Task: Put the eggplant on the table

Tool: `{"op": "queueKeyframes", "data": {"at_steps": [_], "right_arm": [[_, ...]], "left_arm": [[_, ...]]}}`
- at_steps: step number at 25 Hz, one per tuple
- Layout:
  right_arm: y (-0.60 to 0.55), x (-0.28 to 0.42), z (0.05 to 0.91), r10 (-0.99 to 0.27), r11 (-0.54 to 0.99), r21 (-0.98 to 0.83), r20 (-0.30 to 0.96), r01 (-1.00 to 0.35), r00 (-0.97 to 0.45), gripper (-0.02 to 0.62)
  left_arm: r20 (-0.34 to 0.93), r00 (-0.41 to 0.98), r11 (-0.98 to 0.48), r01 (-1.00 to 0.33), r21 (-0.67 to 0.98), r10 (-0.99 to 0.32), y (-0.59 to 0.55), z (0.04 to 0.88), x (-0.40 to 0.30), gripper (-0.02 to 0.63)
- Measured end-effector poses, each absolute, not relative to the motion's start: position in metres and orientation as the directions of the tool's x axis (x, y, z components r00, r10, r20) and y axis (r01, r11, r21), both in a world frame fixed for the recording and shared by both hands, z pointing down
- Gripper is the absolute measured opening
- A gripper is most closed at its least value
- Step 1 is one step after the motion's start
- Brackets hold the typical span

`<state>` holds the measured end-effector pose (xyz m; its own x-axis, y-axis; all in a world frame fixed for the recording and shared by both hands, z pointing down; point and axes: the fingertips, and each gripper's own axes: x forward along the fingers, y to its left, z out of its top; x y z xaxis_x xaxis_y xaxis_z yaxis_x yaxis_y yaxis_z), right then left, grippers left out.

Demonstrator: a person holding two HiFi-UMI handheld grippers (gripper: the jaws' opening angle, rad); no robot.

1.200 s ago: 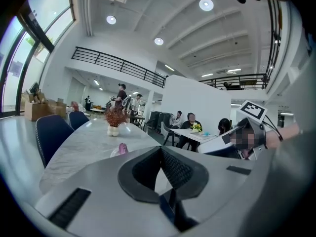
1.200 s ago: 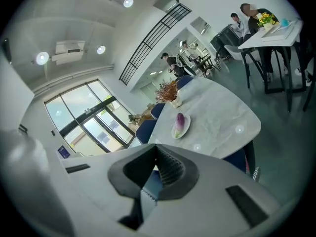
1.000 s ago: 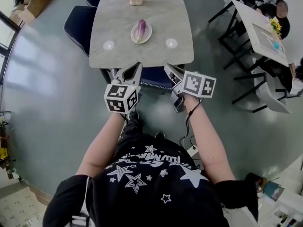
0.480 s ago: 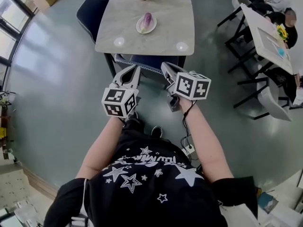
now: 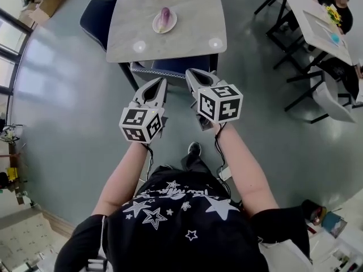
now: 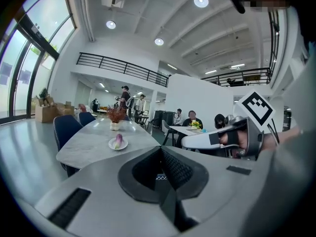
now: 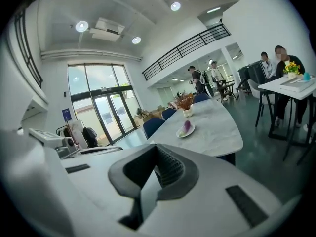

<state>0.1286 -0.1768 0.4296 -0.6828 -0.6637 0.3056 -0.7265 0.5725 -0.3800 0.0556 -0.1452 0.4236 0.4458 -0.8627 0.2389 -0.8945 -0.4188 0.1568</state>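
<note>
Head view looks down on a broad grey-green floor [image 5: 62,95], open all round the person. Ahead stands a long pale-grey marble table [image 5: 190,16]. A dark blue padded chair [image 5: 170,67] is tucked under its near edge, right on the approach line, so stepping in beside it looks wiser. The left gripper [image 5: 160,83] and right gripper [image 5: 191,73] are held out in front, well short of the table, each with jaws together on nothing. A small white plate [image 5: 156,25] sits mid-table, and on it lies the purple eggplant [image 5: 165,17]. One gripper should open wide before reaching, grip the eggplant across its middle, clear the plate's rim and set it on bare marble — there is plenty beside the plate.
</note>
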Motion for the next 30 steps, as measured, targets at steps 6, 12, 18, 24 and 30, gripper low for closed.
{"op": "queueKeyframes", "data": {"at_steps": [6, 12, 18, 24, 30], "right_arm": [[-0.148, 0.111, 0.438, -0.659, 0.571, -0.378, 0.317, -0.729, -0.681, 0.006], [-0.103, 0.085, 0.435, -0.673, 0.569, -0.347, 0.325, -0.745, -0.665, 0.006], [-0.051, 0.068, 0.430, -0.689, 0.567, -0.302, 0.336, -0.766, -0.642, 0.006], [-0.015, 0.067, 0.420, -0.731, 0.539, -0.268, 0.322, -0.798, -0.602, 0.005], [0.025, 0.054, 0.419, -0.736, 0.537, -0.243, 0.332, -0.808, -0.590, 0.006]], "left_arm": [[0.229, 0.459, -0.424, -0.887, 0.184, -0.858, -0.121, 0.429, 0.043, 0.008], [0.203, 0.456, -0.419, -0.886, 0.200, -0.866, -0.078, 0.423, 0.011, 0.008], [0.185, 0.465, -0.418, -0.875, 0.245, -0.866, -0.033, 0.423, -0.010, 0.008], [0.157, 0.499, -0.454, -0.855, 0.249, -0.853, 0.002, 0.415, -0.014, 0.008], [0.140, 0.502, -0.460, -0.853, 0.247, -0.854, 0.036, 0.409, -0.029, 0.008]]}}
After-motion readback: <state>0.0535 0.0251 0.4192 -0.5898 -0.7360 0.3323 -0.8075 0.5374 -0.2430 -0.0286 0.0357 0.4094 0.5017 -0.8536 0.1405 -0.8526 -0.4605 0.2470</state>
